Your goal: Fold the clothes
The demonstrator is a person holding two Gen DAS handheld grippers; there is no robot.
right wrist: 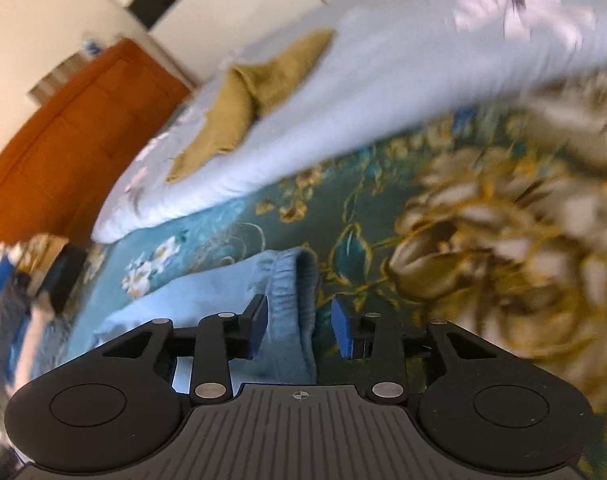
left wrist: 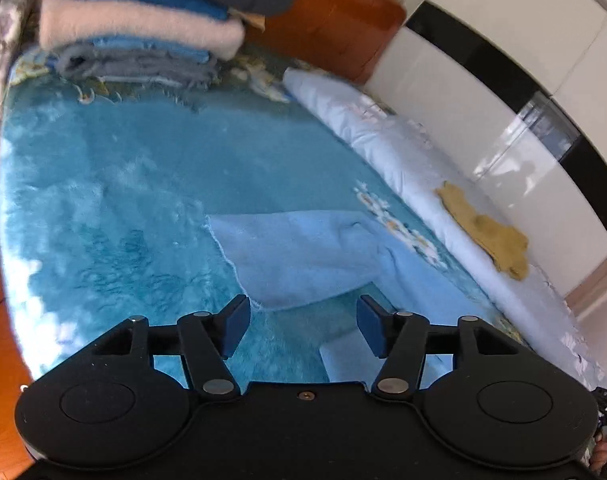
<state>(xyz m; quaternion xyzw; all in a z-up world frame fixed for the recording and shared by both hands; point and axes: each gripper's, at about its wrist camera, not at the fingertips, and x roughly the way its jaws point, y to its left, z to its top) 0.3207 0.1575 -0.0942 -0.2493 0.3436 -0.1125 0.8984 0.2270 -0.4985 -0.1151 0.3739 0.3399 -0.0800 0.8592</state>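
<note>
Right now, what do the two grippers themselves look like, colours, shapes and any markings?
Both are black plastic. The left gripper has a smooth body with two round discs, silver pivot pins on its linkage bars and dark blue pads on its fingers. The right gripper is built the same, but its centre plate is ribbed grey with a small crosshair mark, and its pads are brighter blue. No cables show.

Bed blanket (left wrist: 103, 200): light-blue garment (left wrist: 303, 256), folded stack (left wrist: 143, 28), quilt (left wrist: 383, 136).

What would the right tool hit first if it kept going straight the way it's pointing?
Most likely the light blue garment: its gathered waistband lies between the right tool's open fingers and just ahead. Beyond that is the floral blanket. Depth is hard to judge.
</note>
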